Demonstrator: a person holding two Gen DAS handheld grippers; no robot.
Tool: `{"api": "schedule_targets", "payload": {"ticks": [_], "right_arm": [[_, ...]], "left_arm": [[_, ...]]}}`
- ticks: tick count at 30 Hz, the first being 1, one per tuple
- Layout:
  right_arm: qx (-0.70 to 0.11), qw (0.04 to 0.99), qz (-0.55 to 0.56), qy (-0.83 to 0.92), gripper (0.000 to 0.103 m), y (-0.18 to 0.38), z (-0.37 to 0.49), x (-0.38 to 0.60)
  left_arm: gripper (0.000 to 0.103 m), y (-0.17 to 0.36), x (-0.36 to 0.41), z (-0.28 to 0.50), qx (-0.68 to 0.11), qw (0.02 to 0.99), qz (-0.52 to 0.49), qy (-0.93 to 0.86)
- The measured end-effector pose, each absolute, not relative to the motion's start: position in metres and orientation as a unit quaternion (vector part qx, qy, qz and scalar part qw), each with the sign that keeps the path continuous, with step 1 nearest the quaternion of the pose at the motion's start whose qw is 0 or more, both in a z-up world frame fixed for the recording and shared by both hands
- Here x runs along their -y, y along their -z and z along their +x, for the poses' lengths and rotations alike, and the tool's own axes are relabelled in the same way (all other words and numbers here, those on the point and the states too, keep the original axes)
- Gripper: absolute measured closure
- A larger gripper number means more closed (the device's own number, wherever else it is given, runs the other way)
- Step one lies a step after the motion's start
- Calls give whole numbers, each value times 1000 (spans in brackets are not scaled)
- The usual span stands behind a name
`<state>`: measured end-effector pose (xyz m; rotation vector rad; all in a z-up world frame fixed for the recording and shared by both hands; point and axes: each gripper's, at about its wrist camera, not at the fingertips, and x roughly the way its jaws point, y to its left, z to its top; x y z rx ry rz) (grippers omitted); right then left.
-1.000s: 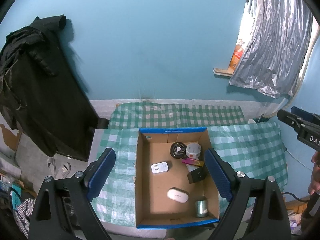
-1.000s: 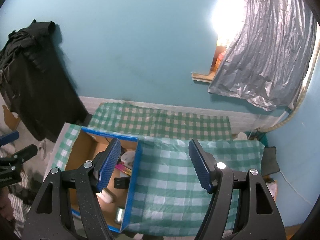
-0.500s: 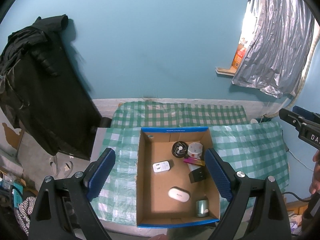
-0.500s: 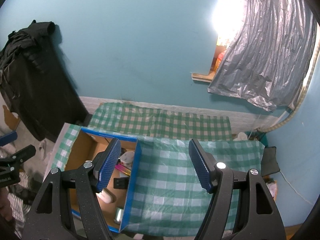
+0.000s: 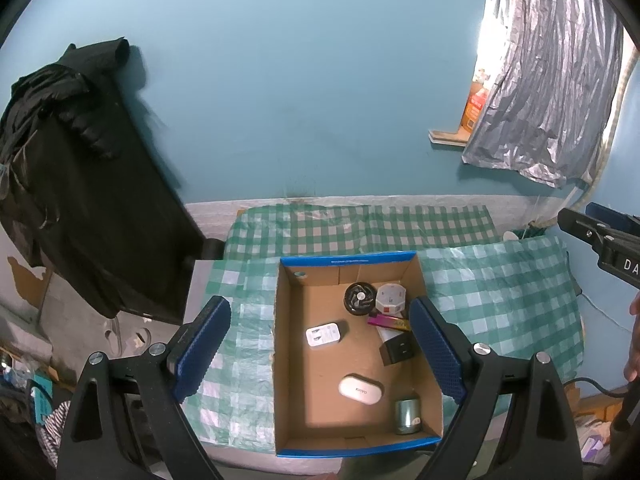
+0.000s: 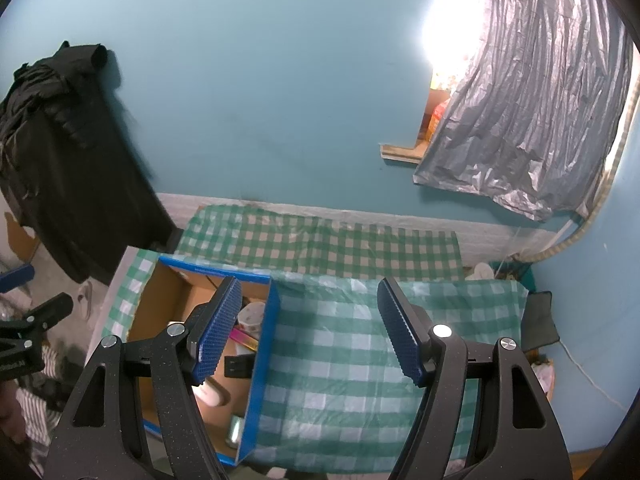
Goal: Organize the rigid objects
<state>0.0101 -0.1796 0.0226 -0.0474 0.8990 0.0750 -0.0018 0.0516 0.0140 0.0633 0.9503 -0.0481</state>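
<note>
Open blue-rimmed cardboard box (image 5: pixel 288 360) on green-checked bench (image 5: pixel 500 312); black garment (image 5: pixel 72 184) hangs at 9 o'clock, silver curtain (image 5: pixel 552 80) at 2. Both grippers' fingers (image 5: pixel 436 352) (image 6: pixel 400 336) gape, empty.

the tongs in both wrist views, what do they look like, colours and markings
Both the left tongs and the right tongs have speckled black triangular arms with cut-out slots and silver screws. Their fingers carry long blue pads with a knobbly texture. White letters "DA" mark the right tongs' side.
</note>
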Motion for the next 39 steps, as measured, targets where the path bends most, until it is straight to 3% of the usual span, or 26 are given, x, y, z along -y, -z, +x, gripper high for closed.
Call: {"api": "schedule_targets", "payload": {"ticks": [39], "right_arm": [[-437,899,-21,-35,33,-21,10,186]], "left_arm": [[9,-15,-48,4,-458,888,44,17]]}}
